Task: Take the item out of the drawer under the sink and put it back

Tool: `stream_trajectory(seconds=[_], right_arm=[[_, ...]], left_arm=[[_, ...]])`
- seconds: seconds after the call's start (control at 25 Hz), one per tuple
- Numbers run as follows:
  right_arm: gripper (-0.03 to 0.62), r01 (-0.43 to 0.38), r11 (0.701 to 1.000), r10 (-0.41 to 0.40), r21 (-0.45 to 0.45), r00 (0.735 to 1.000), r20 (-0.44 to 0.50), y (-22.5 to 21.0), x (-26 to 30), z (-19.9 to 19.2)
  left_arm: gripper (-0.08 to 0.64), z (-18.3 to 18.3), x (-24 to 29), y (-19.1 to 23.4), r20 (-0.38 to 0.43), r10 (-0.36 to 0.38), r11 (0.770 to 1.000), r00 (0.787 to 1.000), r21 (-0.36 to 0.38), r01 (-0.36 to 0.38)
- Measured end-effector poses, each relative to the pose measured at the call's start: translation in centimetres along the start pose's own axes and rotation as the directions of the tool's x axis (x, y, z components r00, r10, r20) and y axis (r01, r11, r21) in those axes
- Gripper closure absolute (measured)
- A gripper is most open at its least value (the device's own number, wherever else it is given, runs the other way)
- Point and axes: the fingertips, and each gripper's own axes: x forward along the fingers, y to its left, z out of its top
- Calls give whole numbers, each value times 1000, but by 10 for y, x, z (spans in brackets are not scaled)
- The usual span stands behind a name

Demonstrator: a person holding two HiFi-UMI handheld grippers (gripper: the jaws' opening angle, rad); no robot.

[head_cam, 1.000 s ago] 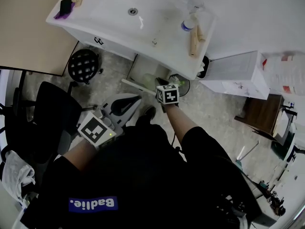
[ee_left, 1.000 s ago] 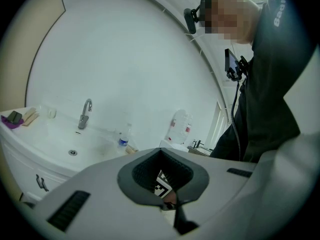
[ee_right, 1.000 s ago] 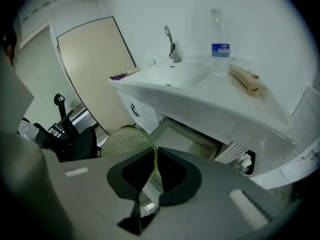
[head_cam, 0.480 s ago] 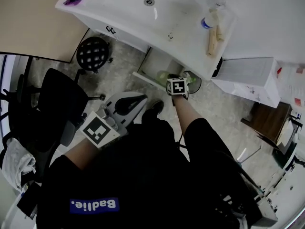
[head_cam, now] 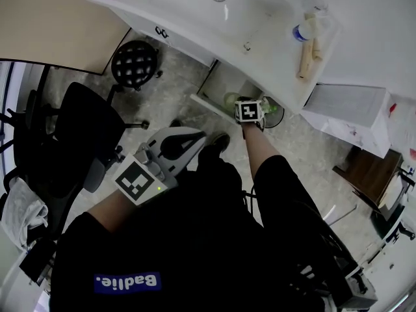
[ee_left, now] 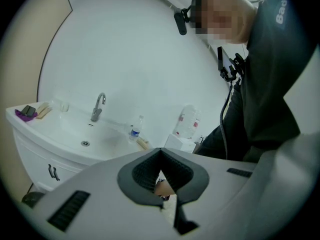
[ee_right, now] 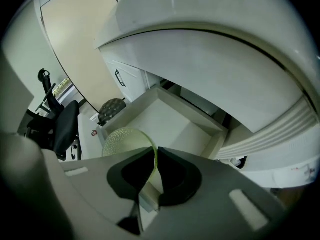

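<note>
1. Setting the green bowl (ee_right: 122, 141) down well, I judge, means levelling it over the open drawer's (ee_right: 172, 121) bare bottom, clear of the front wall, before letting go.
2. At present the right gripper (ee_right: 155, 150) is clenched on the bowl's thin rim, over the drawer's front edge.
3. Well apart, the left gripper (ee_left: 161, 150) is closed on nothing.
4. Overhead, the white sink (head_cam: 195, 15) overhangs the drawer; a speckled floor (head_cam: 166, 99) and a black chair (head_cam: 78, 129) lie beside.

One sink (head_cam: 188, 12), one drawer (ee_right: 167, 124), one green bowl (ee_right: 122, 141).

Under the counter (head_cam: 260, 15) the drawer (head_cam: 226, 78) stands open, a bowl (ee_right: 122, 139) over it; a bottle (head_cam: 300, 32) stands on the counter's right end.
</note>
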Motion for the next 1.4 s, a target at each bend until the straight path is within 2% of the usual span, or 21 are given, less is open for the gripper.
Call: stream_trajectory(seconds=[0.52,0.88,1.0,1.4], right_arm=[[569,15,999,-10,43,994,-107,0,29,-3],[554,-44,995,49,85,997,-66,1,35,0],[519,-65,994,70,89,996,-54,3,32,2],[491,-34,999,34,5,999,2,15,-18,5]], left_arm=[[568,-13,-9,11,-29,35,999,999,-2,-35],[568,-18,-14,6,-35,40,999,999,3,-40],[568,-18,-14,3,-37,41,999,998,-3,-41],[568,1,-16,-17,5,-18,999,1000,35,18]])
